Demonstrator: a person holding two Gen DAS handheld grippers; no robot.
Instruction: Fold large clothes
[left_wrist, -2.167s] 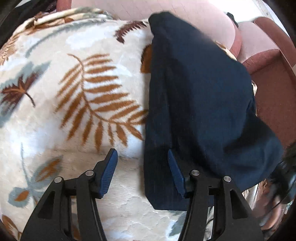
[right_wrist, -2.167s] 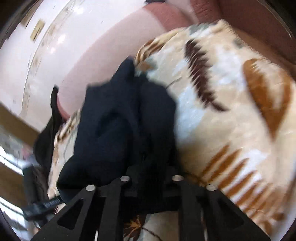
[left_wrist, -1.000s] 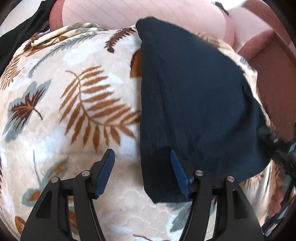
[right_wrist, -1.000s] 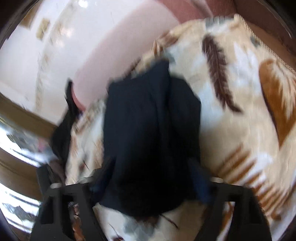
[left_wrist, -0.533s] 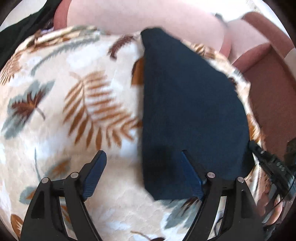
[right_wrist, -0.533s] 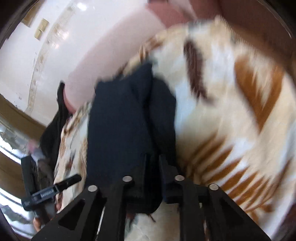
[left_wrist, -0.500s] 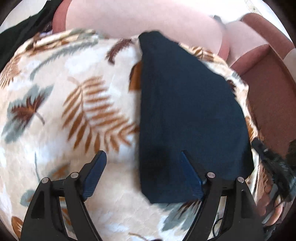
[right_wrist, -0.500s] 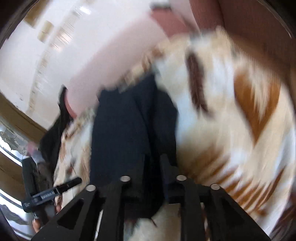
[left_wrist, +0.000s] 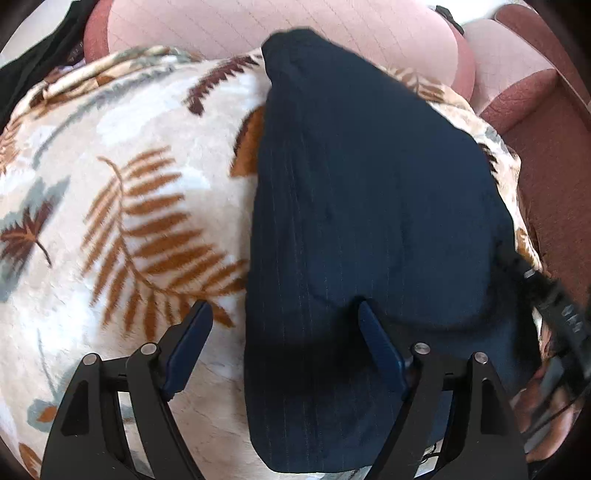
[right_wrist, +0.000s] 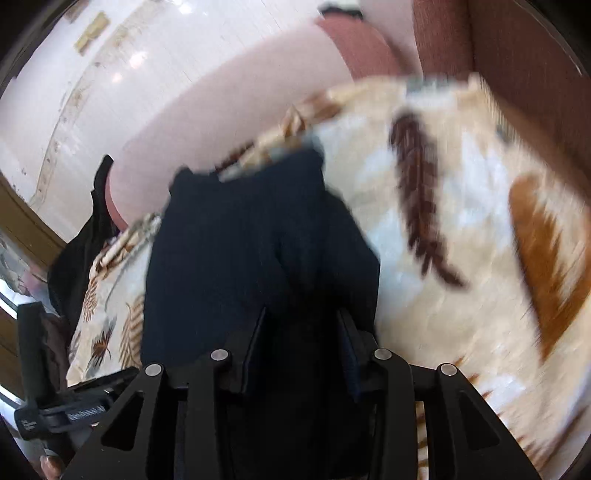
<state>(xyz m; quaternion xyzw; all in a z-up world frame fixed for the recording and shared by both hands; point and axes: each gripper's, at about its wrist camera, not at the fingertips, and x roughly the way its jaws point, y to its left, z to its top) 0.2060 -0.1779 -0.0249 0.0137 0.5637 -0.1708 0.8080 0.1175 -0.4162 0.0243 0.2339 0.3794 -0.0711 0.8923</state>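
A dark navy garment (left_wrist: 369, 206) lies folded lengthwise on a cream blanket with brown leaf prints (left_wrist: 122, 206). My left gripper (left_wrist: 284, 332) is open; its left finger is over the blanket and its right finger over the garment's near left part. In the right wrist view the garment (right_wrist: 251, 236) fills the middle. My right gripper (right_wrist: 301, 332) stands part open with dark cloth between the fingers; I cannot tell whether it grips it. The right gripper's body shows at the right edge of the left wrist view (left_wrist: 554, 306).
A pink cushion (left_wrist: 280, 26) and a reddish-brown sofa arm (left_wrist: 546, 122) lie beyond the blanket. Black cloth (left_wrist: 33, 55) hangs at the far left. The left gripper shows at the lower left of the right wrist view (right_wrist: 55, 402).
My right gripper's fingers have parted from nearly shut around the garment's edge. The near end of the garment now lies lower and closer under my left gripper.
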